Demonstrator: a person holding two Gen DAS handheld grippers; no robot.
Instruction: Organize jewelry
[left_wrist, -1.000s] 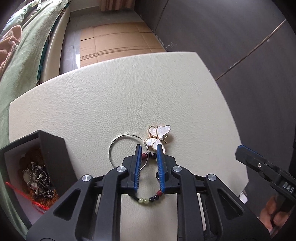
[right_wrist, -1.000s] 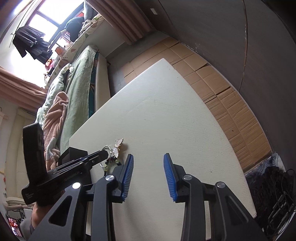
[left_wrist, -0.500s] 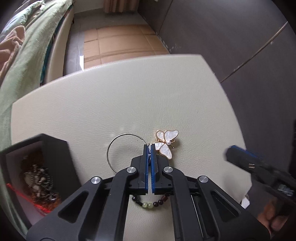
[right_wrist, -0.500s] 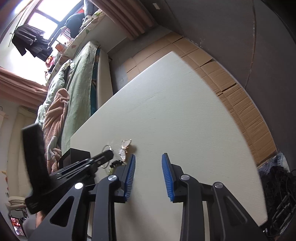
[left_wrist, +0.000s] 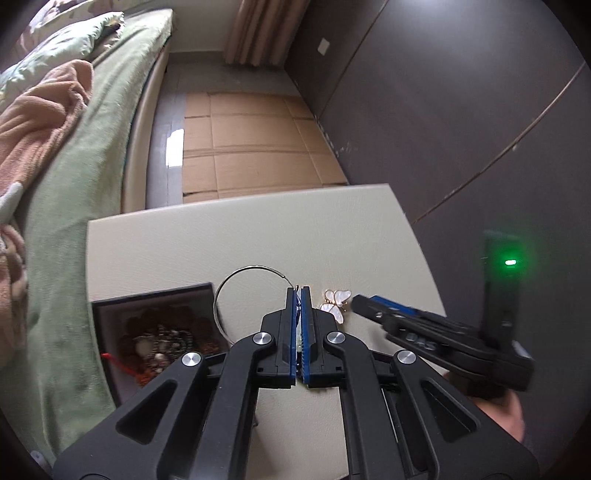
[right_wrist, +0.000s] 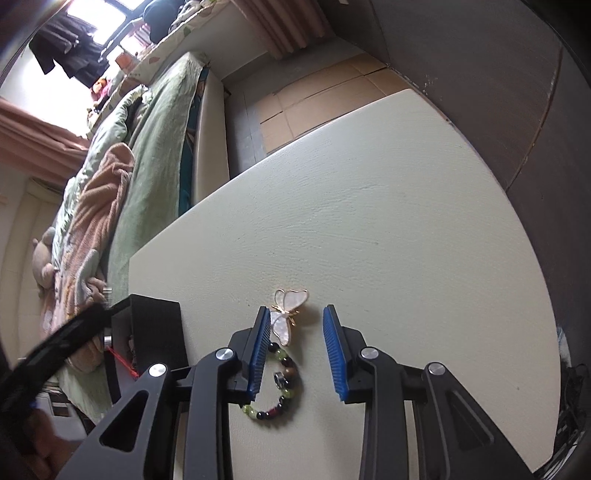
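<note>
My left gripper (left_wrist: 298, 291) is shut on a thin silver hoop (left_wrist: 236, 280) and holds it lifted above the cream table (left_wrist: 240, 236), beside the black jewelry box (left_wrist: 155, 295). The box holds several dark bead pieces (left_wrist: 162, 339). A white butterfly brooch (left_wrist: 335, 302) lies on the table to the right. My right gripper (right_wrist: 295, 321) is open, low over the table, with the butterfly brooch (right_wrist: 288, 306) at its fingertips and a green and dark beaded bracelet (right_wrist: 284, 384) between its fingers. The box (right_wrist: 155, 332) shows at its left.
A bed with green and pink blankets (left_wrist: 55, 155) runs along the table's left side. Cardboard sheets (left_wrist: 251, 140) cover the floor beyond the table. A dark wall (left_wrist: 443, 110) stands to the right. The table's far half (right_wrist: 369, 184) is bare.
My left gripper closed on the silver hoop and lifted it up and left toward the box. My right gripper moved in over the bracelet and butterfly brooch, still open.
</note>
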